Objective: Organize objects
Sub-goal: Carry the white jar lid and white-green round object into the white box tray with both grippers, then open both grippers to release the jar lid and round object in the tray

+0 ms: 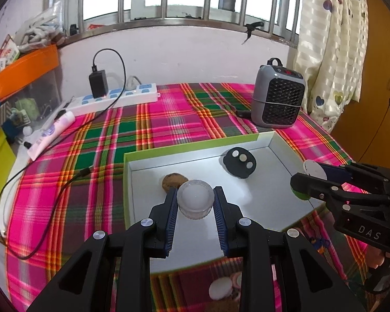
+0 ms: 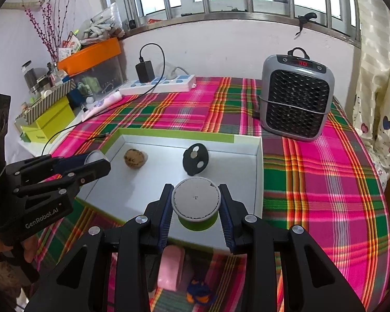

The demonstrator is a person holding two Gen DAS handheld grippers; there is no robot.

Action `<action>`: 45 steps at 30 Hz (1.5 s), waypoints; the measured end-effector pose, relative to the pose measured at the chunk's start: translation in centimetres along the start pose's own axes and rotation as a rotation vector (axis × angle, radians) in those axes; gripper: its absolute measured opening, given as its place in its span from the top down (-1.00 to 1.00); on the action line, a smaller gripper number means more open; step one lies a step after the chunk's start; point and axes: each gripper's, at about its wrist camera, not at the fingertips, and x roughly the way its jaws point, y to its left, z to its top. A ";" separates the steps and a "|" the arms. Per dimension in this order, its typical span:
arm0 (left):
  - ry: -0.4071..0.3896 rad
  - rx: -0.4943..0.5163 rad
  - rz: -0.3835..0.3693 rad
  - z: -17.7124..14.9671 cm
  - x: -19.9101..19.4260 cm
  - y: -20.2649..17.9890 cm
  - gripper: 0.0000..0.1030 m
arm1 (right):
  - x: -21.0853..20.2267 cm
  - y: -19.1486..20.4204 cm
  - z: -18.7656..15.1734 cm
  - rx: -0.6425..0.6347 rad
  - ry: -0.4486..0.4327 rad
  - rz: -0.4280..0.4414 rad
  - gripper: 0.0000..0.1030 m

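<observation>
Both grippers are loaded over the open tray (image 1: pixel 286 156), a shallow white box with a green rim lying on the plaid-covered worktop (image 1: pixel 169 119). The left gripper (image 1: pixel 195 202) has its fingers clamped on a small clear glass jar (image 1: pixel 195 201) with a frosted white top, held upright squarely between the pads; the tray floor lies directly under and ahead of the fingertips. The right gripper (image 2: pixel 195 204) has its fingers closed on a round green-bodied container with a flat grey-white lid (image 2: pixel 195 200), also upright, over the near part of the tray. Neither object has a long axis to speak of; both are squat cylinders. Already in the tray: a brown cookie-like lump (image 1: pixel 174 181) touching or just beyond the tip of the left gripper's left finger, and a black oval piece with three pale discs (image 1: pixel 239 163) further ahead and to the right of those fingers. Judgement: the left gripper's drop spot is the tighter one, since the brown lump crowds it; lowering slightly back or to the right of it would avoid a knock. The right gripper has bare tray floor in front, the black piece standing well ahead. A grey heater (image 2: pixel 297 96) and a power strip (image 1: pixel 117 97) sit well beyond the tray, out of the way.
</observation>
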 end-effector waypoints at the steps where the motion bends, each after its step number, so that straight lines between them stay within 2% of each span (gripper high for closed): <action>1: 0.008 -0.003 -0.003 0.2 0.4 0.0 0.51 | 0.2 -0.1 0.1 -0.002 0.003 -0.001 0.31; 16: 0.061 0.015 -0.001 1.9 4.8 -0.3 0.51 | 3.9 -2.1 2.0 0.012 0.046 -0.016 0.31; 45: 0.100 0.053 -0.005 2.9 8.4 -1.4 0.51 | 8.0 -3.8 3.6 0.028 0.075 -0.029 0.31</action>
